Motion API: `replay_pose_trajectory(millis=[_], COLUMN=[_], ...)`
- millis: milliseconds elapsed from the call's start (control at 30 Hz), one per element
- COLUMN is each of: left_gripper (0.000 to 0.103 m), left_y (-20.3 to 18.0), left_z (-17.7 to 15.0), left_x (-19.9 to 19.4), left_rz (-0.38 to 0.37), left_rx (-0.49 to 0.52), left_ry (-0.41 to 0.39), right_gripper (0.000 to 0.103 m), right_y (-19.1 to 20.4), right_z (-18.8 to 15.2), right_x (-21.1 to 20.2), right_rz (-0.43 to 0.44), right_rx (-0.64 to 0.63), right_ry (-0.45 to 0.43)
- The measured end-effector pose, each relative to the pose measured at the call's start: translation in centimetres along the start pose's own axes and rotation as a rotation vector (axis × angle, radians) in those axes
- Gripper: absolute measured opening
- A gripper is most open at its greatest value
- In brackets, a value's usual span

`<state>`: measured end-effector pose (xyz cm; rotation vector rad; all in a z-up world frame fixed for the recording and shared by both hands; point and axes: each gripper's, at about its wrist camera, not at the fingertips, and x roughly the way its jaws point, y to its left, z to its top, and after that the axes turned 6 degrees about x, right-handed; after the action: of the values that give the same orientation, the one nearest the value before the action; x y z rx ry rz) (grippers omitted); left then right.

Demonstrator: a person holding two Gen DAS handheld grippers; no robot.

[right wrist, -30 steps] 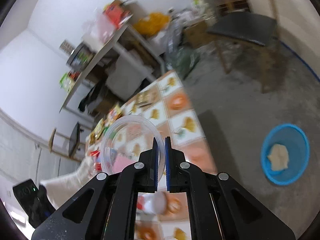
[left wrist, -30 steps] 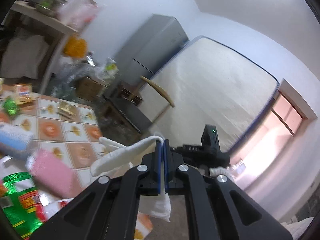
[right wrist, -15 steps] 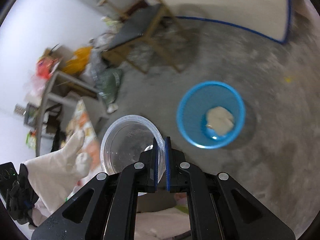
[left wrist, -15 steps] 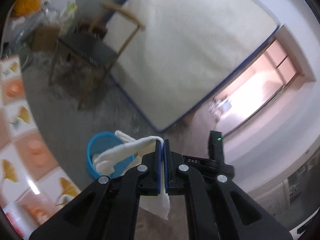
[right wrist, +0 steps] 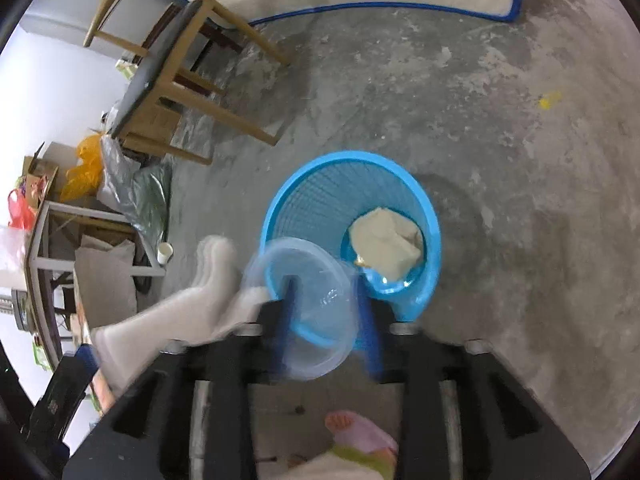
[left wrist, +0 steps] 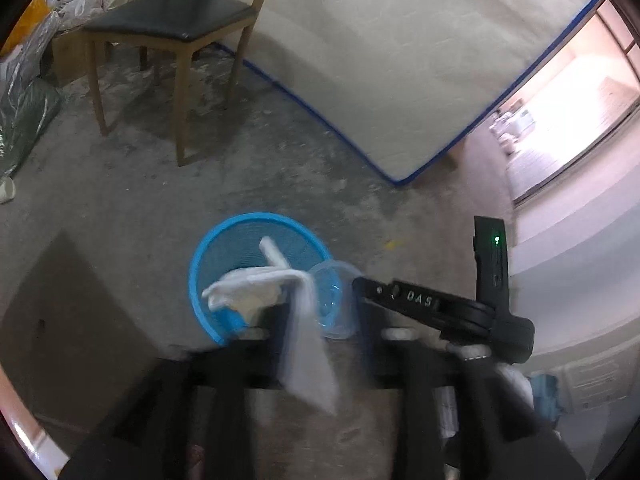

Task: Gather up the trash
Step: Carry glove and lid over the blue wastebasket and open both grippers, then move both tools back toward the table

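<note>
Fingers: right gripper [right wrist: 327,318] spread wide, clear plastic container [right wrist: 306,306] loose between them, apparently just released, tipped over the blue basket [right wrist: 280,208] rim. Left gripper [left wrist: 316,320] fingers parted too; white tissue [left wrist: 280,284] draped loose above the basket. Both grippers pitched steeply downward over it, for dropping, side by side.

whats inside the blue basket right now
In the blue basket lies one crumpled beige wad of paper at the bottom. The clear plastic lid at the right claw covers the near part of the inside, so that part is hidden.
</note>
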<state>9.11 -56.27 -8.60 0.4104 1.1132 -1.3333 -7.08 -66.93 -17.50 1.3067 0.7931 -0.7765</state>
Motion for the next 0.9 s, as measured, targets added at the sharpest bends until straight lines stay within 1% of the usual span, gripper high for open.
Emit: replay_pose_trajectory(millis=[67,133,233,367,400,433,500,533,567,600,633,700,733,800,900], left_gripper=[0.049,0.049,0.051,0.054,0.057,0.059,0.066,0.068,0.072,0.077,0.08,0.089,0.09,0.093,0.095], left_y=[0.7,1.1,1.6,1.2,1.1,1.0,0.8,0.7,0.6,0.6,0.6,0.8,0.9,1.3,2.2], left_z=[-0.1,-0.2,-0.5,-1.6,-2.0,-2.5,-3.9,-4.3,-5.5,-6.1,-6.9,-9.2,-10.4,-12.8,-16.4], left_x=[0.0,-0.6,-2.4,-7.8,-9.2,-10.6,-14.3,-15.5,-17.8,-18.9,-20.4,-23.5,-24.9,-27.3,-30.5], left_rz=[0.042,0.032,0.041,0.048,0.05,0.047,0.05,0.053,0.069,0.074,0.077,0.082,0.093,0.127,0.18], left_rx=[-0.018,-0.04,-0.033,0.003,0.008,0.012,0.019,0.026,0.031,0.032,0.032,0.021,0.013,-0.012,-0.055], left_ry=[-0.017,-0.031,-0.073,-0.168,-0.194,-0.223,-0.294,-0.319,-0.365,-0.389,-0.419,-0.476,-0.499,-0.534,-0.582], right_gripper=[0.044,0.044,0.044,0.044,0.044,0.044,0.048,0.049,0.052,0.055,0.057,0.069,0.072,0.083,0.091], right_y=[-0.8,-1.5,-2.2,-1.7,-1.6,-1.1,-0.6,0.0,0.6,1.3,1.8,3.5,4.2,5.8,7.9], right_z=[0.4,0.0,-0.9,-2.9,-3.4,-4.4,-5.5,-6.6,-7.7,-8.9,-9.6,-12.4,-13.4,-15.8,-18.8], right_x=[1.5,1.8,1.4,-1.8,-2.6,-4.3,-6.1,-7.7,-9.2,-10.5,-11.3,-13.7,-14.6,-16.2,-17.8], right_rz=[-0.028,-0.033,-0.006,0.008,0.007,0.007,0.012,0.004,0.004,0.002,-0.006,-0.016,-0.019,-0.017,-0.049], right_rx=[0.012,0.029,0.031,-0.049,-0.074,-0.12,-0.183,-0.231,-0.281,-0.331,-0.368,-0.48,-0.52,-0.608,-0.702], right_ry=[0.002,0.0,0.0,-0.061,-0.08,-0.116,-0.16,-0.196,-0.229,-0.262,-0.286,-0.352,-0.376,-0.426,-0.463])
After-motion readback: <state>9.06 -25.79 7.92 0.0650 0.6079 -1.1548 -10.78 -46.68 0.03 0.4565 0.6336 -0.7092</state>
